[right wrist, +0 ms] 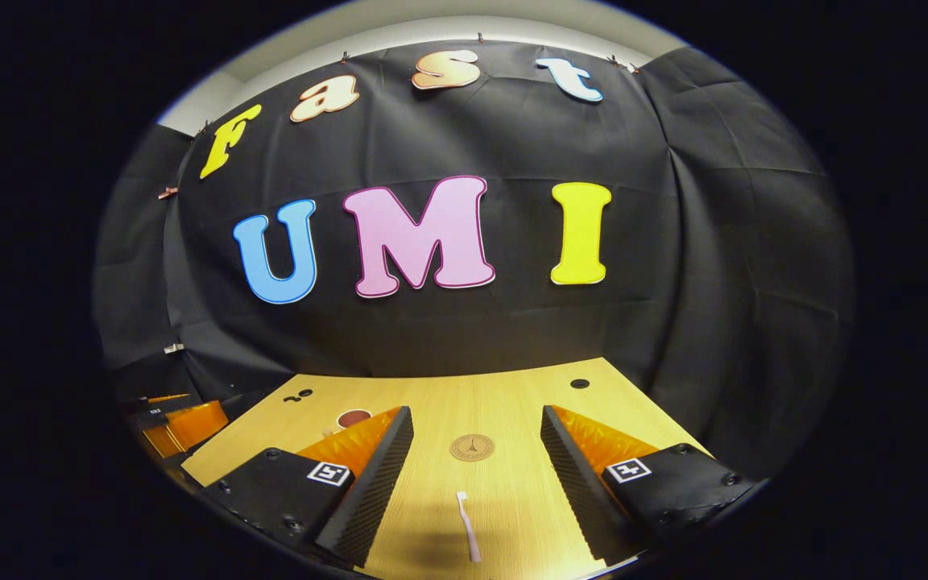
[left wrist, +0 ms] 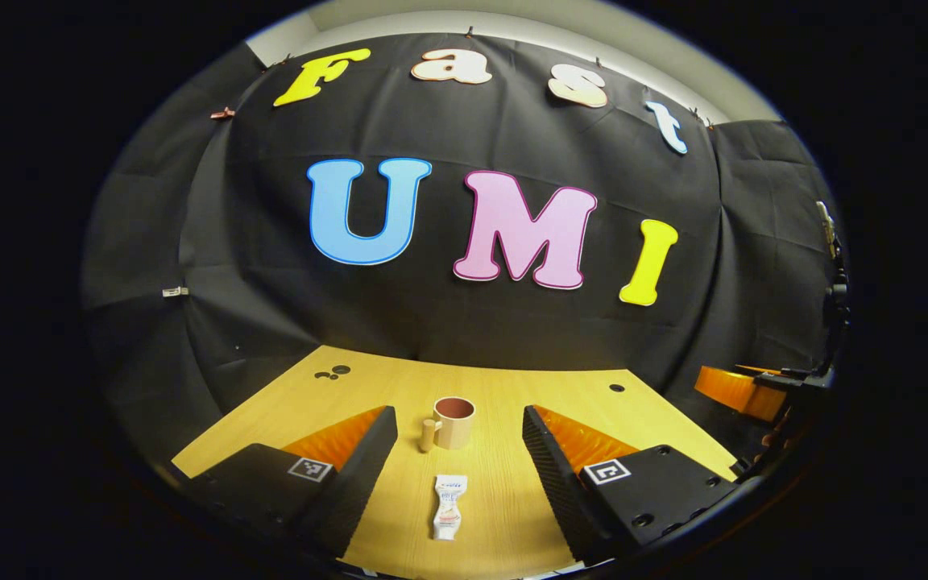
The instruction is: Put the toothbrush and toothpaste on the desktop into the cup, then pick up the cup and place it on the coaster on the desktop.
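Writing: the tube (left wrist: 449, 506) has small blue print at its far end, too small to read; the coaster (right wrist: 472, 447) bears a dark stamped emblem, also not legible.
Markers: each gripper finger carries a square black-and-white tag on its black housing.
Left gripper (left wrist: 459, 463): jaws spread wide, holding nothing and touching nothing; black ridged pads face each other, orange panels behind them.
Right gripper (right wrist: 476, 475): jaws likewise spread wide, nothing between the pads but bare tabletop (and the brush lying below).
Tube: white, lying flat on the tabletop (left wrist: 512, 403) between the left gripper's fingers, lengthwise toward the cup, clear of both pads.
Cup (left wrist: 453, 421): tan with a reddish inside, upright, handle on the left as the left gripper view has it; it stands just beyond the tube, apart from it. In the right gripper view its rim peeks over that gripper's left finger.
Brush (right wrist: 468, 525): pale pink, lying flat between the right gripper's fingers, head at the far end, touching neither pad.
Coaster: round, tan, flat on the tabletop beyond the brush, well apart from the cup.
Other gripper seen off to the side: orange and black parts at the right edge of the left gripper view, and at the left edge of the right gripper view.
Tabletop: light wood grain, a few dark round holes near the far edge.
Room: black cloth wall behind, a pale strip of ceiling above it.
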Motion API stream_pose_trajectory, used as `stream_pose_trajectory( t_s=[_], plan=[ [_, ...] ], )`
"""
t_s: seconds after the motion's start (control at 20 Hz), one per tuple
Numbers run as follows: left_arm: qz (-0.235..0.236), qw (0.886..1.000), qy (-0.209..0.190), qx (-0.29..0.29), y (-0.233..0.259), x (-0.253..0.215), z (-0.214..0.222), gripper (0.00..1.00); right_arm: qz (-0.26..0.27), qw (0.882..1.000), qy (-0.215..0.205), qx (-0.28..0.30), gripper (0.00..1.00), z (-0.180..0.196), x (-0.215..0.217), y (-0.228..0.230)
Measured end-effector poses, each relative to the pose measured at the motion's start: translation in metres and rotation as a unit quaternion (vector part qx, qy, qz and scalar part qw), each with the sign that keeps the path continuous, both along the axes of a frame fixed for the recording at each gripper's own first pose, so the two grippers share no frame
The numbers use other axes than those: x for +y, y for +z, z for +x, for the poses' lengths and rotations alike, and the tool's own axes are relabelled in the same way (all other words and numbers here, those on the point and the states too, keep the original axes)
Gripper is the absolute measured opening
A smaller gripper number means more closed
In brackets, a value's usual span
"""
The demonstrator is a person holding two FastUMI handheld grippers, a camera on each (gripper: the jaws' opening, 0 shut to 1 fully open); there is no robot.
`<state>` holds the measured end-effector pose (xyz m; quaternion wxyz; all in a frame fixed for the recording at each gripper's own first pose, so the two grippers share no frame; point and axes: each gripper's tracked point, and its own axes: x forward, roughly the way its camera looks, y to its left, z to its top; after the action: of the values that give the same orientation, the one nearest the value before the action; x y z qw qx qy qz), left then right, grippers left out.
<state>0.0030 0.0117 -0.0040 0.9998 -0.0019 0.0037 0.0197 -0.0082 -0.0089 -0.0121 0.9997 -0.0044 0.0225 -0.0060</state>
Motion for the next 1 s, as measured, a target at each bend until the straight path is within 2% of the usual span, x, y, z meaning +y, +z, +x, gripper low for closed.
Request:
stream_pose_trajectory(
  t_s=[0.25,0.5,0.75,1.0],
  plan=[
    [0.001,1.000,-0.006,0.002,-0.002,-0.001,-0.002,0.98,-0.001,1.000,0.007,0.007,0.98,0.005,0.001,-0.004],
    [-0.003,1.000,0.007,0.003,-0.001,0.006,-0.001,0.98,-0.015,1.000,0.014,0.007,0.98,0.011,0.004,-0.001],
    [0.010,1.000,0.004,0.019,-0.007,0.006,0.003,0.97,-0.022,0.999,0.022,0.011,0.98,0.017,-0.001,-0.003],
    [0.006,0.997,0.010,0.078,-0.040,0.006,0.015,0.98,-0.007,0.999,0.023,0.022,0.98,0.026,-0.009,-0.009]
  ],
)
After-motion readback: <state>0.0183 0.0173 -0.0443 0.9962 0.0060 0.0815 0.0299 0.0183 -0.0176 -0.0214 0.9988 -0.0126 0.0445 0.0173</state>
